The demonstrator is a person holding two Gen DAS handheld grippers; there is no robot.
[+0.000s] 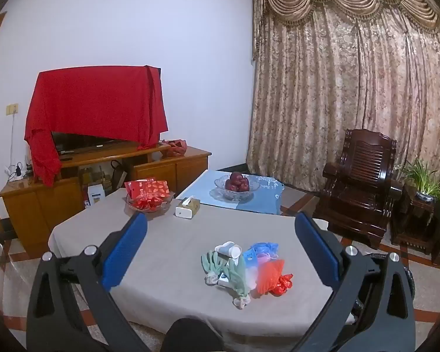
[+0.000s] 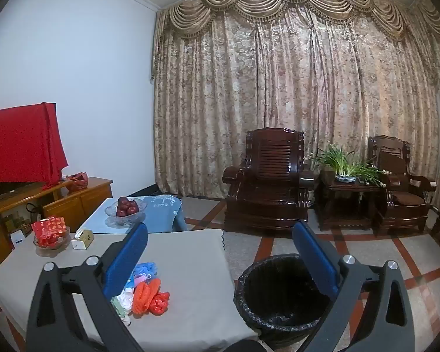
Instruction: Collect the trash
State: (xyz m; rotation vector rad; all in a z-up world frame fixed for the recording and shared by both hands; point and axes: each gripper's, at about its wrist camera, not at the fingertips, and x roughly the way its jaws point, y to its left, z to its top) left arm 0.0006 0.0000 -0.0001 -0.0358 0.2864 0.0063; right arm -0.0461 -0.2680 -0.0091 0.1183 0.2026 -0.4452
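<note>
Both claws hang spread wide and empty: the left gripper (image 1: 220,246) faces the heap of crumpled plastic trash (image 1: 246,267) on the near grey-clothed table (image 1: 167,264); the right gripper (image 2: 220,252) faces the black-lined round bin (image 2: 281,296), right. Nothing is collected yet; 1 claw must lower onto the heap.

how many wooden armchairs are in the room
2, both against the curtain: one armchair left of the plant stand, the other armchair right of it. More seating at the far right edge may be cut off.
</note>
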